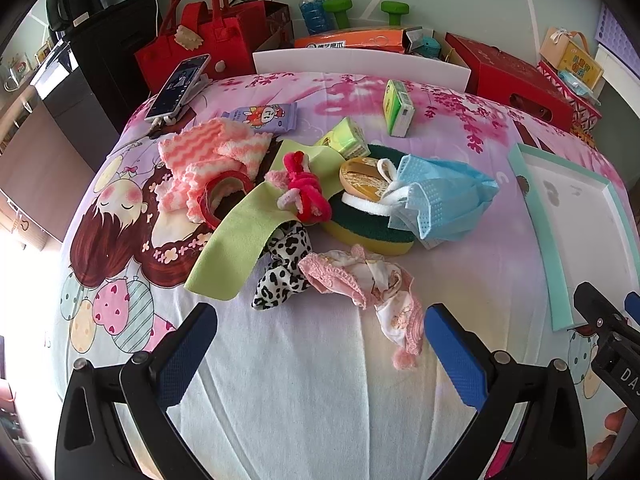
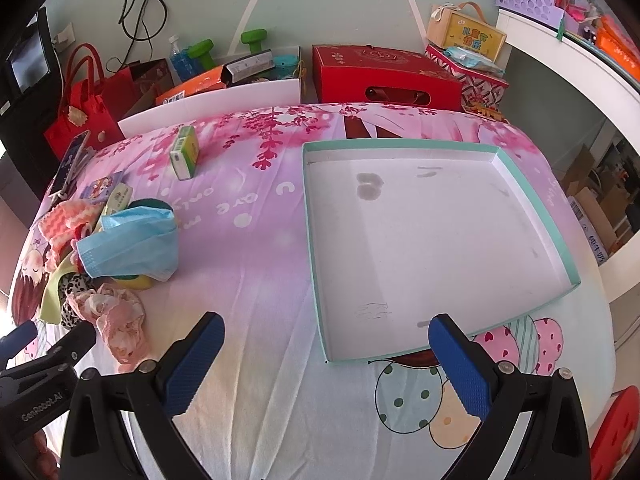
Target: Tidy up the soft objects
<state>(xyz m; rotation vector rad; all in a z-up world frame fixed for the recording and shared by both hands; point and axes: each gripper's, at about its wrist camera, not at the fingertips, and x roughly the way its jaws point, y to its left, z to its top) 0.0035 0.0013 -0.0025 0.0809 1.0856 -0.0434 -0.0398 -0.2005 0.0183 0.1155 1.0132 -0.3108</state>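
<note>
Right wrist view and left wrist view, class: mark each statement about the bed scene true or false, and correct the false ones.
1. The white tray holds nothing. True.
2. The left gripper grips the pink lace cloth. False: it is open and holds nothing.
3. The blue face mask rests partly on the yellow-green sponge. True.
4. The right gripper is shut. False: it is open.
5. The green carton lies inside the tray. False: it stands on the bedsheet, left of it.
</note>
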